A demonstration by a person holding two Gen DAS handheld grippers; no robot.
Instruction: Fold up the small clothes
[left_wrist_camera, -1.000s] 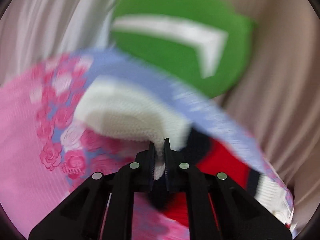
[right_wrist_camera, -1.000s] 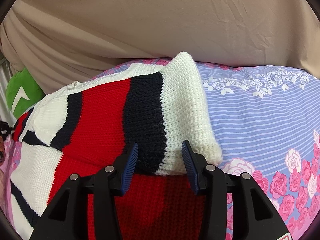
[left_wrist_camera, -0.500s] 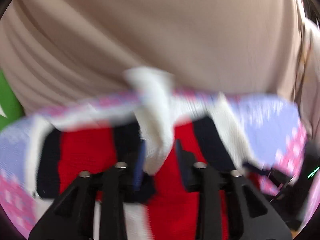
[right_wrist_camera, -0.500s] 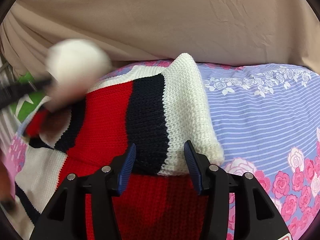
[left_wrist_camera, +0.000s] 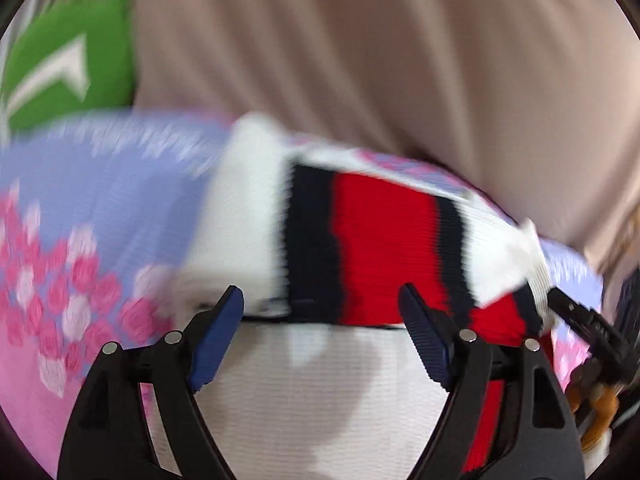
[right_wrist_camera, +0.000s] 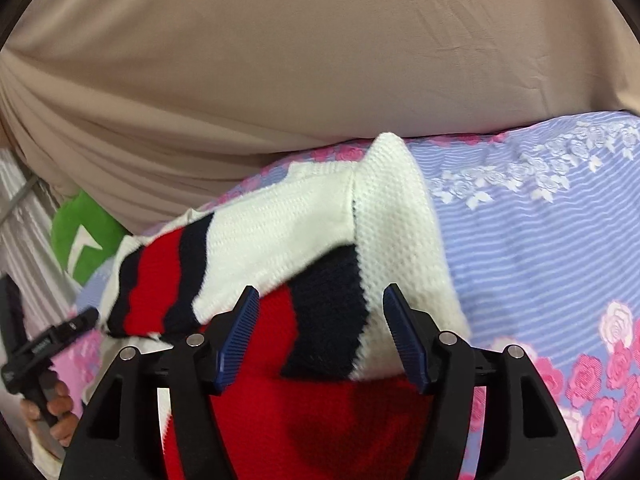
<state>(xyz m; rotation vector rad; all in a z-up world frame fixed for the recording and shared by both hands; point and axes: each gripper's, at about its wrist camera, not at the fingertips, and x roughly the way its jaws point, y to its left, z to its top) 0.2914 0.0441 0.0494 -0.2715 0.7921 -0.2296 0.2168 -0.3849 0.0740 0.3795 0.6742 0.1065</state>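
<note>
Left gripper points forward and slightly down over the knitted sweater; its blue-padded fingers stand wide apart, released, jaws having just been opening, with white knit lying below the gap but nothing pressed between the pads. Left view is motion-blurred. Right gripper is angled downward toward the same sweater; its fingers are also spread, released, jaws having just been opening. The folded sleeve, white with a navy band, lies under and between them without pad contact that can be seen. The sweater, red, white and navy striped, lies on the bed sheet, a lilac striped fabric with pink roses; both sleeves are turned in over the red body, one crossing from the left side of the right view, the other running up toward the far edge. In the right view a hand grips the black handle of the left gripper at the lower left edge. A beige draped cloth fills the background; a green cushion with a white mark sits at the far left beside the bed.
</note>
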